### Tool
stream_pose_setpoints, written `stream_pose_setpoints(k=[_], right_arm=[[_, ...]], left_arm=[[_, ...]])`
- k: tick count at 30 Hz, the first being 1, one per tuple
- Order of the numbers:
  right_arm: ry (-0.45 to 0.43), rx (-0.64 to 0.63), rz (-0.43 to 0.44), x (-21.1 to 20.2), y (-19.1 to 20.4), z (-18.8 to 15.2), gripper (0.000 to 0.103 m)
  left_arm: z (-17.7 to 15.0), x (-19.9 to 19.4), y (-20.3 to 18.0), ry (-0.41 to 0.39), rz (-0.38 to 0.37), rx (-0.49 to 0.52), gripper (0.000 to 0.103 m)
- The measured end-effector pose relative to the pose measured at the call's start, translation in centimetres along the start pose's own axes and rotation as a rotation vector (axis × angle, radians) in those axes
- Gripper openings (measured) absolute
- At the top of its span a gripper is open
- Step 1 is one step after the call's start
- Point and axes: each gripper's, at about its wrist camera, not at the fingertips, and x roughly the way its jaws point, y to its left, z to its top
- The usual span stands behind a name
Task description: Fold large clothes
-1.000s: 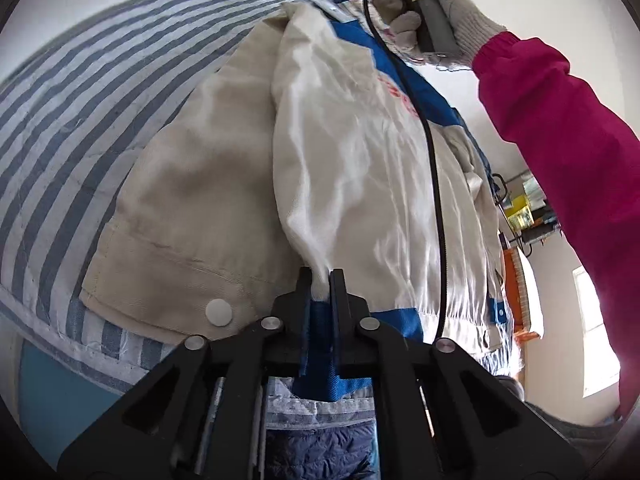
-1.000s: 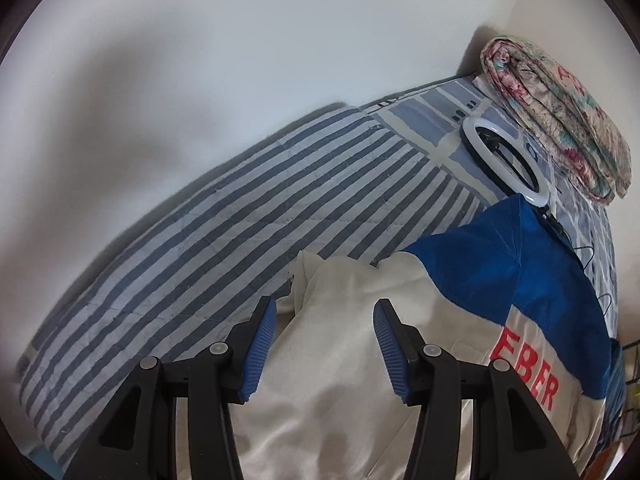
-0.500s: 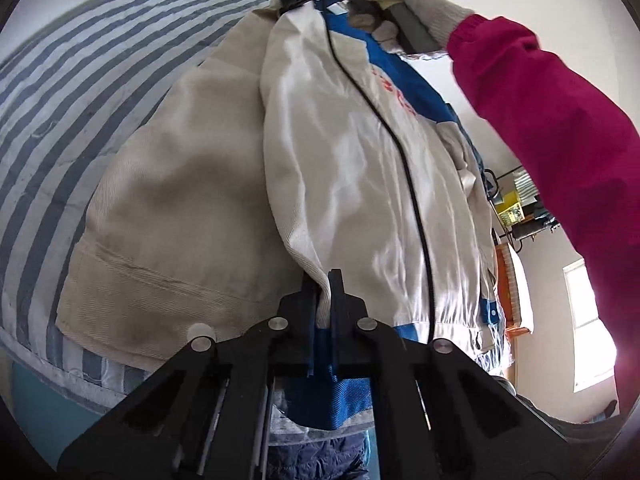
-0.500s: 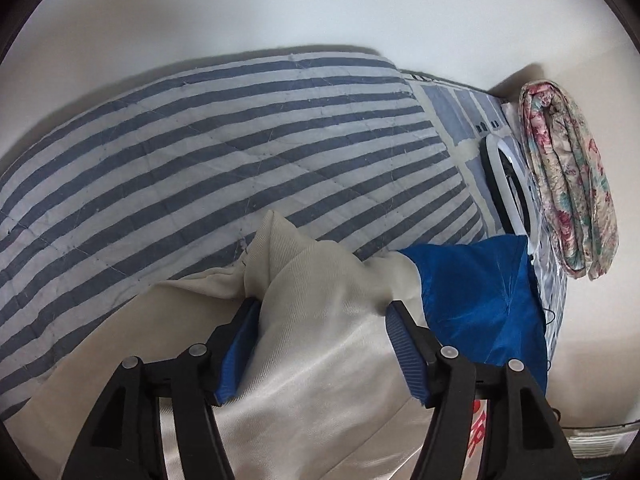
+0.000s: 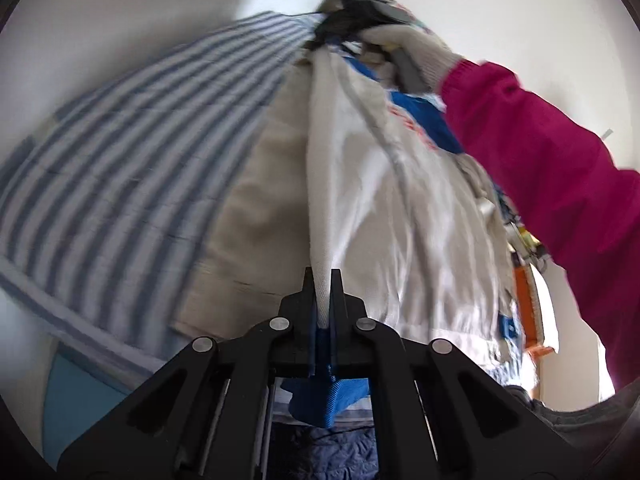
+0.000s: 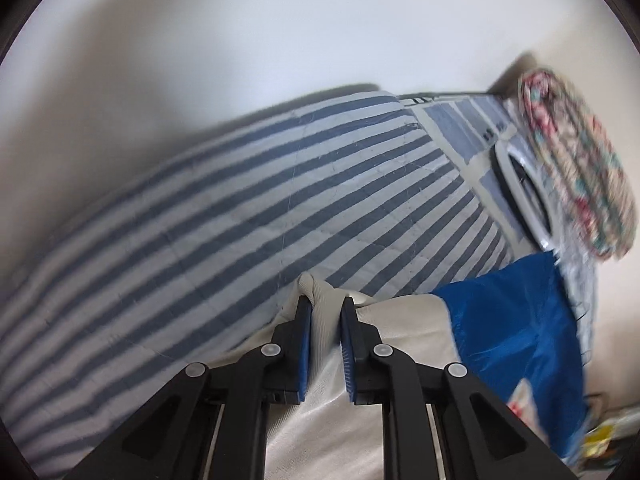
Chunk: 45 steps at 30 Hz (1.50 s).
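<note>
On the bed with the blue-and-white striped cover (image 5: 132,152), left wrist view first: the left gripper (image 5: 322,280) is clenched on a pinch of the cream jacket (image 5: 384,216), fabric running up from between its tips in a taut ridge toward the far end. Jacket lies across the striped cover, cream body with blue panels and red lettering; a blue bit hangs below the jaws. At the top a gloved hand (image 5: 412,48) with a magenta sleeve (image 5: 552,184) holds the right gripper (image 5: 320,42) down at the jacket's far corner; frame is blurred, so contact there is unclear from this side. Right wrist view: the right gripper (image 6: 325,312) has its jaws closing on a bunched cream corner of the jacket (image 6: 400,320), and the pads look pressed against the fabric on both sides, so reads as grasping. Blue panel (image 6: 516,328) sits to the right of it, striped cover (image 6: 240,216) beyond, a white ring light (image 6: 524,200) and a folded floral blanket (image 6: 580,168) at the far edge near the wall. Progress judgement: early. Both ends of one long edge are now pinched, jacket otherwise spread and unfolded; no finished fold visible. Left to do, likely: lift and carry that edge over, flatten, then further folds.
</note>
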Motion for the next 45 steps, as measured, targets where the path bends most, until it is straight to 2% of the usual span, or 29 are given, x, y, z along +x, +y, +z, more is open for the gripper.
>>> stream_pose_setpoints(k=[1,2,3,4,5,8,11,14,16,19,21,22,24,25,26,28,30,31,34,36,37,38,40,43,45], right_arm=[[0.001,0.037,0.017,0.1,-0.5,0.2,0.018],[0.002,0.068,0.016,0.2,-0.8,0.3,0.036],[-0.003,0.080,0.006,0.2,-0.9,0.3,0.042],[-0.012,0.083,0.006,0.0,-0.8,0.3,0.055],[-0.032,0.086,0.020,-0.6,-0.8,0.2,0.063],[-0.103,0.119,0.070,-3.4,-2.3,-0.9,0.066],[-0.152,0.247,0.081,-5.4,-5.0,-4.5,0.073],[-0.125,0.382,0.026,-5.7,-7.8,-9.7,0.073],[-0.092,0.476,0.028,-4.8,-9.8,-13.3,0.073],[-0.049,0.638,0.114,-2.5,-12.5,-17.5,0.073],[-0.045,0.747,0.182,-0.9,-13.8,-18.9,0.072],[-0.057,0.784,0.226,-0.3,-14.3,-19.4,0.068],[-0.066,0.807,0.298,0.7,-14.4,-19.3,0.030],[-0.058,0.807,0.321,0.8,-14.0,-19.2,0.008],[-0.068,0.798,0.305,0.3,-13.7,-18.9,0.003],[-0.152,0.738,0.304,-2.3,-13.4,-18.7,0.001],[-0.180,0.721,0.256,-3.4,-14.1,-19.3,0.001],[-0.163,0.728,0.218,-3.0,-14.6,-19.6,0.001],[-0.054,0.743,0.214,0.2,-14.4,-19.8,0.002],[-0.055,0.687,0.157,0.4,-13.6,-19.2,0.004],[-0.068,0.658,0.140,-0.1,-13.2,-18.9,0.011],[-0.073,0.647,0.131,-0.6,-13.2,-18.8,0.021],[-0.096,0.638,0.158,-2.2,-13.1,-19.2,0.040],[-0.130,0.619,0.262,-5.3,-12.4,-20.7,0.046],[-0.140,0.615,0.326,-7.3,-11.4,-22.5,0.056]], left_arm=[[0.0,0.0,1.2,0.009,0.027,-0.027,0.001],[0.0,0.4,2.0,0.033,0.049,-0.057,0.001],[-0.1,0.8,2.7,0.062,0.055,-0.069,0.001],[-0.2,1.2,2.8,0.079,0.063,-0.076,0.001],[-0.3,1.4,2.5,0.084,0.071,-0.068,0.001],[-0.3,1.4,1.9,0.088,0.059,-0.049,0.001],[-0.2,1.9,2.4,0.104,0.043,-0.086,0.001],[-0.1,1.9,3.7,0.116,0.012,-0.148,0.001],[-0.3,1.6,3.7,0.110,0.015,-0.149,0.001],[-0.5,1.3,3.3,0.099,0.035,-0.126,0.001],[-0.5,1.2,3.2,0.095,0.047,-0.123,0.001],[-0.6,1.2,3.2,0.093,0.049,-0.125,0.001],[-0.7,1.2,3.0,0.093,0.059,-0.127,0.001],[-0.8,1.3,2.6,0.092,0.064,-0.128,0.001],[-0.8,1.2,2.5,0.092,0.062,-0.131,0.001],[-1.0,0.9,2.1,0.087,0.054,-0.130,0.001],[-1.0,1.3,2.4,0.093,0.059,-0.120,0.001],[-1.0,1.7,2.4,0.105,0.056,-0.121,0.001],[-0.8,2.2,2.3,0.117,0.071,-0.124,0.001],[-0.8,2.1,2.1,0.118,0.074,-0.119,0.001],[-0.8,2.0,2.1,0.116,0.069,-0.123,0.001],[-0.8,2.0,2.2,0.117,0.060,-0.130,0.001],[-0.7,1.9,2.5,0.118,0.040,-0.146,0.001],[-0.7,1.9,3.2,0.129,0.011,-0.186,0.002],[-0.6,1.8,3.4,0.131,-0.004,-0.202,0.001]])
